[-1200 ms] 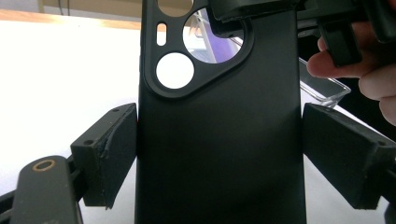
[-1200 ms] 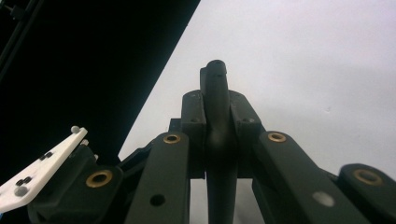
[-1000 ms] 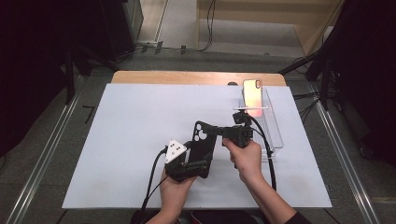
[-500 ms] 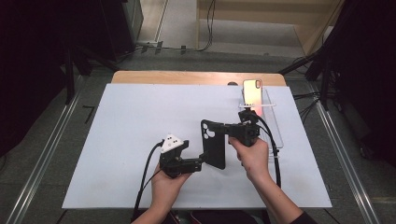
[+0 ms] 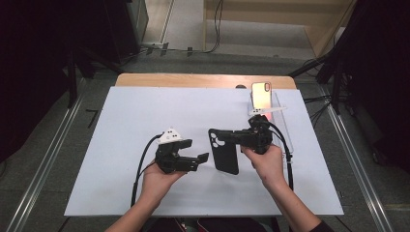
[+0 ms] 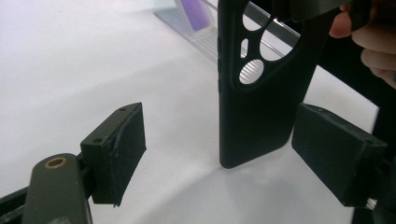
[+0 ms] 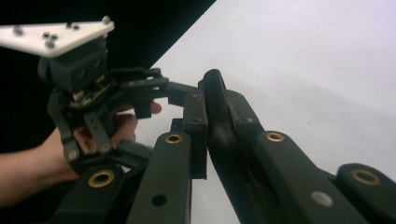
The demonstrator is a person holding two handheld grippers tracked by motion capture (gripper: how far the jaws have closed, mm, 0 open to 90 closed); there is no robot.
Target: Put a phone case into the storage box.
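On the left of the high view, the left gripper (image 5: 202, 158) sits in the person's left hand (image 5: 157, 181) above the white table (image 5: 121, 121), its jaws pointing right toward the black phone case (image 5: 225, 152). A black cable (image 5: 140, 169) trails from it back toward the person. Its jaws stand wide apart with nothing between the pads; they have just been closing a little. In the left gripper view the two black pads (image 6: 119, 149) frame the case (image 6: 261, 107), which hangs farther off, upright, its lower end just above the table or touching it; which one cannot be told. The case's camera cutouts are at its upper end.

Near the middle, the case hangs down from the right gripper (image 5: 217, 137), which pinches its upper edge near the cutouts. In the right gripper view the jaws are clamped tight on the thin edge of the case (image 7: 219, 116), with the left gripper (image 7: 170, 95) visible beyond.

To the right, the right hand (image 5: 266, 159) grips the right gripper's body, its cable looping down beside the wrist. Farther back on the right, a phone (image 5: 261, 95) with a pinkish back stands propped in a clear stand (image 5: 280, 116) near the table's far edge, well apart from the case.
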